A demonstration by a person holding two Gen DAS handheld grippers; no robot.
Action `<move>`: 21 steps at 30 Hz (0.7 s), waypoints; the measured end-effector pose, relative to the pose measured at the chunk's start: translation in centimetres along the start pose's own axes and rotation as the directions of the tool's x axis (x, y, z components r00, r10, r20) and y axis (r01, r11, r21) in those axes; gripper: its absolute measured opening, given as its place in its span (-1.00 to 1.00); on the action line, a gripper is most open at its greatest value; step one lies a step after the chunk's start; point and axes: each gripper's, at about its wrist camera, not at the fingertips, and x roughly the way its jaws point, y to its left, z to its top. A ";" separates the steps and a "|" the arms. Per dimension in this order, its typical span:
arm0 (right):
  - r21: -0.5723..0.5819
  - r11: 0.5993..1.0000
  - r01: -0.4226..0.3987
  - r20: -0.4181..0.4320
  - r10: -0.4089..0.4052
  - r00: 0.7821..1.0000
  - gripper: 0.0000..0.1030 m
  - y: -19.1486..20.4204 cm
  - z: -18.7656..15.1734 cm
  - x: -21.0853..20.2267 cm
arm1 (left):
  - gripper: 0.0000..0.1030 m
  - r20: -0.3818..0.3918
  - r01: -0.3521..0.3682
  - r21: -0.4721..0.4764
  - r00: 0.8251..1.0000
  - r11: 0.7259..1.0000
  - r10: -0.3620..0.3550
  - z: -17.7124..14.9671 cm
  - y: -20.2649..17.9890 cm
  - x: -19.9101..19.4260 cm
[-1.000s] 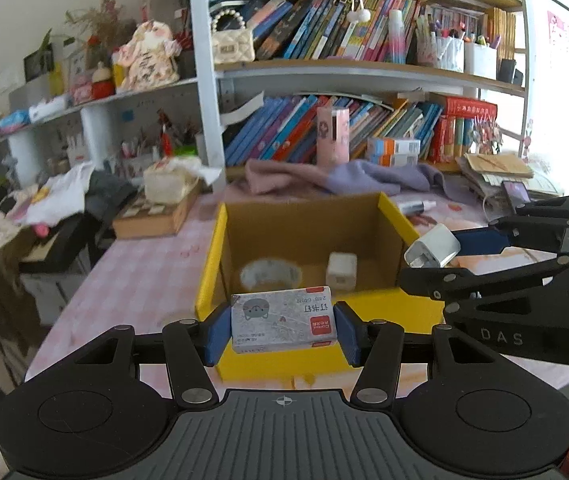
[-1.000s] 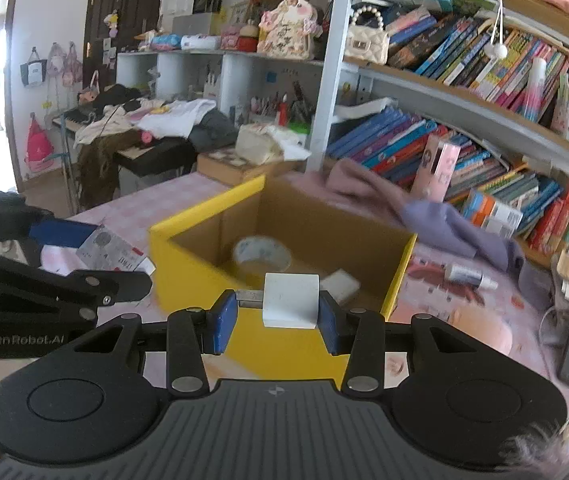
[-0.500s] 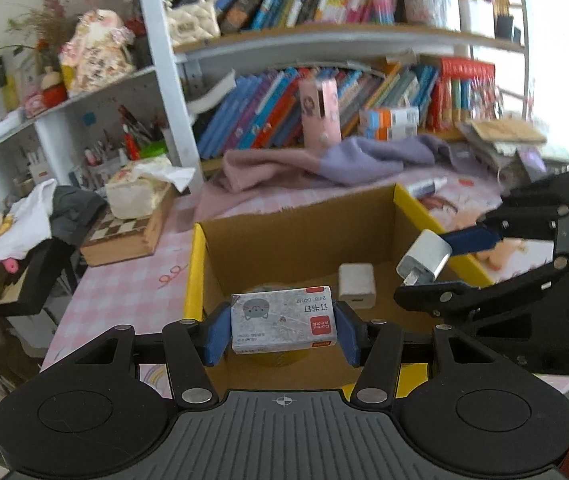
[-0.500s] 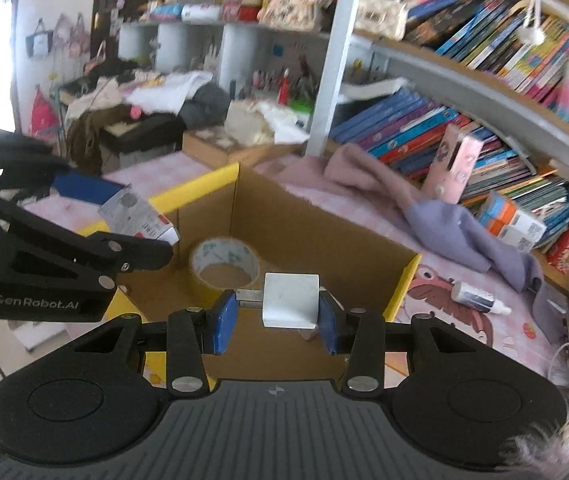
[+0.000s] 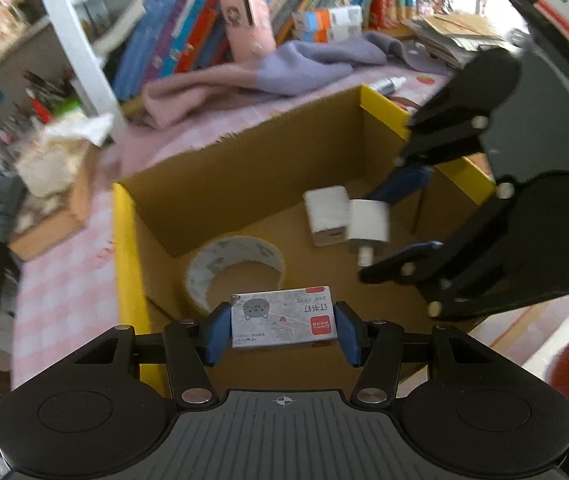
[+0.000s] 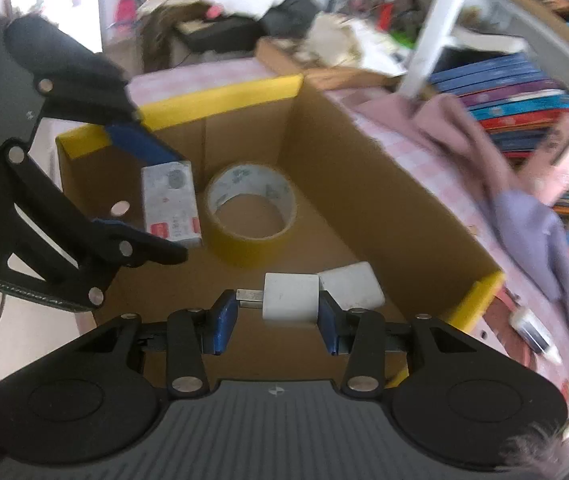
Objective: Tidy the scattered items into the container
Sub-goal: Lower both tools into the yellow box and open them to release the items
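Both grippers hang over the open box [image 5: 244, 184], pointed steeply down into it, each with a load. The left gripper [image 5: 282, 330] has its blue pads pressed on the two short ends of the staple box [image 5: 282, 322], jaws partly closed around it, the printed face up. The right gripper [image 6: 278, 314] is closed narrowly around the white plug [image 6: 290, 298]; the right pad sits on the plug's body, the left pad by its metal prongs, which stick out at 9 o'clock.

Already on the box floor are the tape roll [image 5: 236, 266] and a second white charger [image 5: 326, 220]. In the left view the tape sits at 11 o'clock of the staple box, just beyond it; in the right view the charger [image 6: 350, 286] lies at 2 o'clock of the plug, seemingly touching or nearly so.

The step in hand looks like the drop — both items over the floor, inside the yellow rim [image 6: 220, 96]. To do it well, I would lower each gripper a little further before letting go, so neither item bounces out or lands on edge. The staple box is best set in the bare cardboard at 6 o'clock of the tape, not on the roll. The plug wants the free patch at 9 o'clock of the charger. The two grippers sit close together inside the walls, so opening one at a time and lifting straight up seems safest — a sideways exit risks clipping the wall or the other gripper.
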 end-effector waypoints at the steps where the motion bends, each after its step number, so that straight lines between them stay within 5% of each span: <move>1: -0.031 0.999 -0.011 -0.014 0.011 1.000 -0.21 0.0 0.3 0.3 | 0.03 -0.016 0.027 -0.015 0.999 1.000 -0.027 0.3 0.3 0.2; 6: -0.128 0.991 -0.040 -0.069 0.031 0.997 -0.21 -0.3 1.3 1.6 | 0.03 -0.053 0.108 -0.118 0.992 0.987 -0.114 1.5 1.8 1.1; 21: -0.197 0.980 -0.043 -0.153 0.013 0.988 -0.21 -1.4 1.0 4.4 | 0.04 -0.220 0.117 -0.029 0.968 0.993 -0.121 1.8 1.2 5.8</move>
